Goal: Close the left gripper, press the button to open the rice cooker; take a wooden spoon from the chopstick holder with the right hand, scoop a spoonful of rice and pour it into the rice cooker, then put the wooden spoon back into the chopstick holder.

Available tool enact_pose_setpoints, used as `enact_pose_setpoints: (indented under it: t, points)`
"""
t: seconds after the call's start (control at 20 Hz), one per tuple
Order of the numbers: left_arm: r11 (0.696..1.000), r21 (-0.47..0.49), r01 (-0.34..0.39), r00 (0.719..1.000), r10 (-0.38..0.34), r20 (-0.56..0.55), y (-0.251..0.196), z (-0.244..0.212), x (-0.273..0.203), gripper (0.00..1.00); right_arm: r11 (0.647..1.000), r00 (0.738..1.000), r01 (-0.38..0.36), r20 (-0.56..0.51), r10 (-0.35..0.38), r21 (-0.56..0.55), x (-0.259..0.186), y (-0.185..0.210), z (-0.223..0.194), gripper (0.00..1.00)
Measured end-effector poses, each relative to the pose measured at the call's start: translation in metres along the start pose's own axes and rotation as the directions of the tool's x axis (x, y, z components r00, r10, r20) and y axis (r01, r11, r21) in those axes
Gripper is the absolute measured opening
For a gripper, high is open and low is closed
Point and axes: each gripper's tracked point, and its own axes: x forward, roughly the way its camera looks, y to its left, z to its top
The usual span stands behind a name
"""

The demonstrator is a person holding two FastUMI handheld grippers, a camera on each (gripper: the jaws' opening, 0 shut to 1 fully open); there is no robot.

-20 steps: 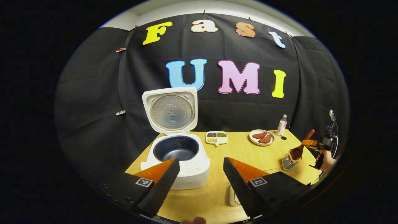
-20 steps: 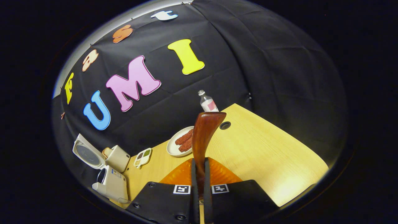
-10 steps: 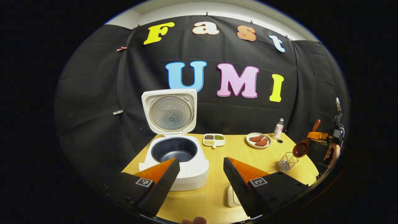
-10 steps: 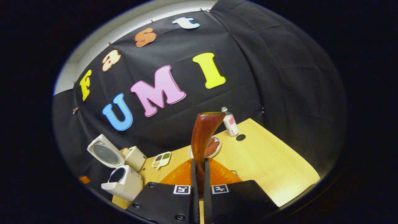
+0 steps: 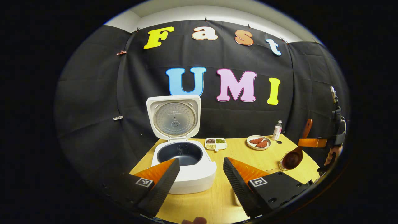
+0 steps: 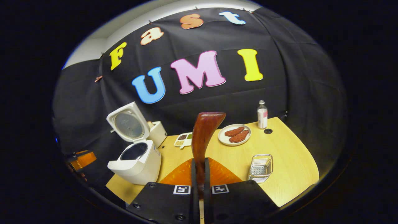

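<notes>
On the pale wooden tabletop before the black cloth wall, the rice cooker stands at the left with its lid raised, a divided dish of beans behind it, a plate of meat slices and a small bottle at the far right. The left gripper hovers near the cooker, fingers spread and empty. The right gripper is clenched on the wooden spoon, held above the wire chopstick holder; the left gripper view shows its bowl hanging down, hiding part of the holder.
</notes>
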Motion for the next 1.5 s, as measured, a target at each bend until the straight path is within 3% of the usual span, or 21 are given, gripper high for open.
enact_pose_setpoints:
  t: [0.25, 0.5, 0.55, 0.7, 0.9, 1.0, 1.2, 1.3, 1.5]
  points:
    - [1.000, 0.017, 0.011, 1.000, -0.011, 0.007, 0.012, -0.001, -0.008, 0.96, 0.978, 0.991, 0.045, -0.114, -0.070, -0.206, 0.019, 0.012, -0.067, 0.10]
    - [0.999, 0.026, 0.032, 0.999, -0.032, 0.004, 0.017, -0.004, -0.009, 0.97, 0.969, 0.972, 0.084, -0.194, -0.131, -0.232, 0.039, 0.009, -0.111, 0.10]
    - [0.999, 0.025, 0.034, 0.999, -0.034, 0.002, 0.019, -0.006, -0.008, 0.97, 0.972, 0.966, 0.085, -0.221, -0.134, -0.218, 0.042, 0.011, -0.123, 0.06]
    - [0.999, 0.011, 0.040, 0.999, -0.040, -0.002, 0.024, -0.008, -0.005, 0.97, 0.987, 0.965, 0.093, -0.232, -0.122, -0.132, 0.050, 0.021, -0.131, 0.10]
    - [0.999, -0.009, 0.033, 0.999, -0.033, -0.009, 0.035, -0.010, 0.000, 0.97, 0.990, 0.960, 0.094, -0.273, -0.061, 0.109, 0.057, 0.033, -0.146, 0.10]
    - [0.999, -0.016, 0.032, 0.999, -0.032, -0.008, 0.038, -0.011, 0.001, 0.97, 0.966, 0.959, 0.107, -0.281, -0.037, 0.237, 0.056, 0.030, -0.149, 0.11]
    - [0.999, -0.019, 0.027, 1.000, -0.027, -0.009, 0.043, -0.012, 0.003, 0.97, 0.869, 0.965, 0.145, -0.263, -0.018, 0.473, 0.051, 0.007, -0.149, 0.10]
    - [1.000, -0.017, 0.022, 1.000, -0.023, -0.006, 0.044, -0.012, 0.001, 0.97, 0.838, 0.970, 0.149, -0.243, -0.021, 0.525, 0.046, -0.002, -0.145, 0.10]
    - [1.000, -0.016, 0.018, 1.000, -0.018, -0.008, 0.045, -0.013, -0.003, 0.97, 0.808, 0.980, 0.120, -0.197, -0.005, 0.576, 0.035, -0.010, -0.128, 0.10]
